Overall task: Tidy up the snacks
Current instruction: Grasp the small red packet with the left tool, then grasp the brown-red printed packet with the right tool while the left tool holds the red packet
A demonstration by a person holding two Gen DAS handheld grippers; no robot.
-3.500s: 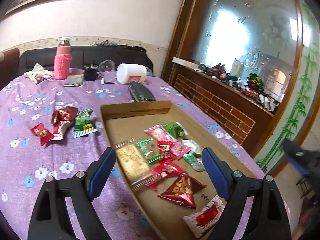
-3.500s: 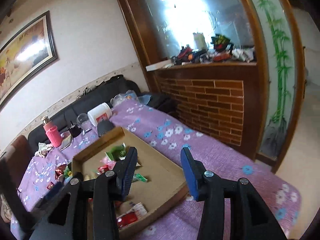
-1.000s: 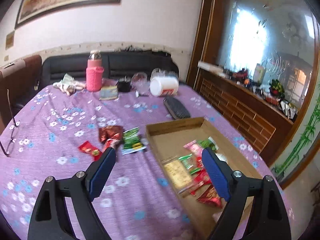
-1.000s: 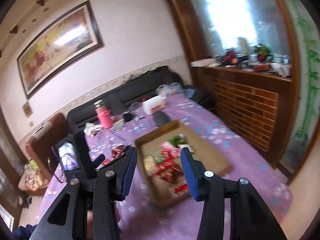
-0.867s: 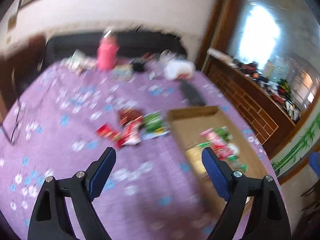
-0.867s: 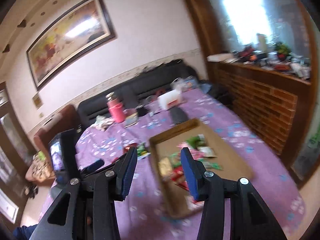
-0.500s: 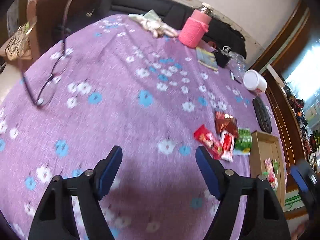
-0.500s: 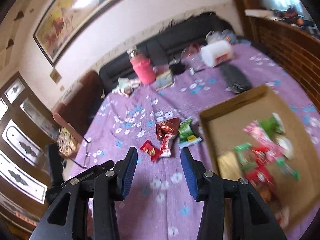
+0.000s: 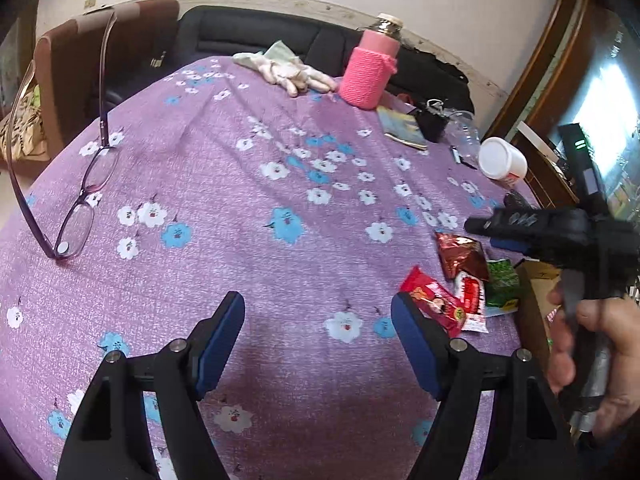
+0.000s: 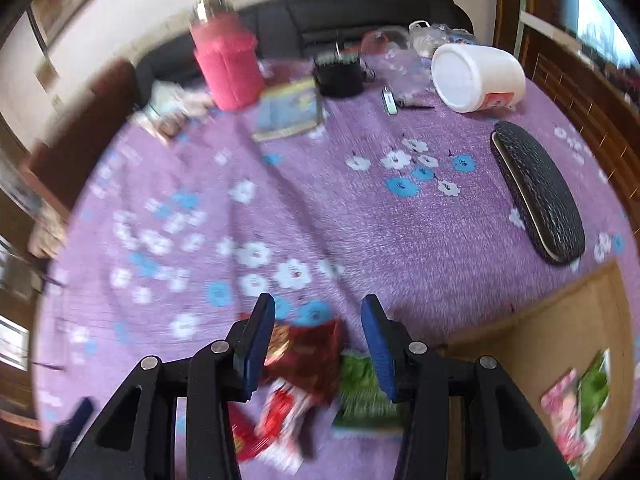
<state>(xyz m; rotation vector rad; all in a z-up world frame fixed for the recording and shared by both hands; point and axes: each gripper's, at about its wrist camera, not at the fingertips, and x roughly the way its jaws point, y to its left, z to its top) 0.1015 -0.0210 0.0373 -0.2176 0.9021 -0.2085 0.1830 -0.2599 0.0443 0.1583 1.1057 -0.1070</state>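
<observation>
Several loose snack packets lie together on the purple flowered tablecloth: a dark red foil packet (image 9: pixel 460 254) (image 10: pixel 306 350), a red bar packet (image 9: pixel 434 306), a red and white packet (image 9: pixel 472 296) (image 10: pixel 284 404) and a green packet (image 9: pixel 502 282) (image 10: pixel 366 396). My left gripper (image 9: pixel 318 322) is open and empty, above bare cloth just left of them. My right gripper (image 10: pixel 318 330) is open and empty, low over the dark red packet; it also shows in the left wrist view (image 9: pixel 504 232). The cardboard tray (image 10: pixel 532 344) with packets in it lies to the right.
Glasses (image 9: pixel 76 208) lie at the left. At the far side stand a pink bottle (image 9: pixel 370 68) (image 10: pixel 226 66), cloth gloves (image 9: pixel 286 70), a booklet (image 10: pixel 288 110), a black cup (image 10: pixel 340 70), a white tub on its side (image 10: pixel 476 78) and a black case (image 10: pixel 538 196).
Both grippers have swung left, away from the tray. My right gripper has dropped close over the loose packets. My left gripper has come nearer the cloth; the right gripper and hand now show in its view.
</observation>
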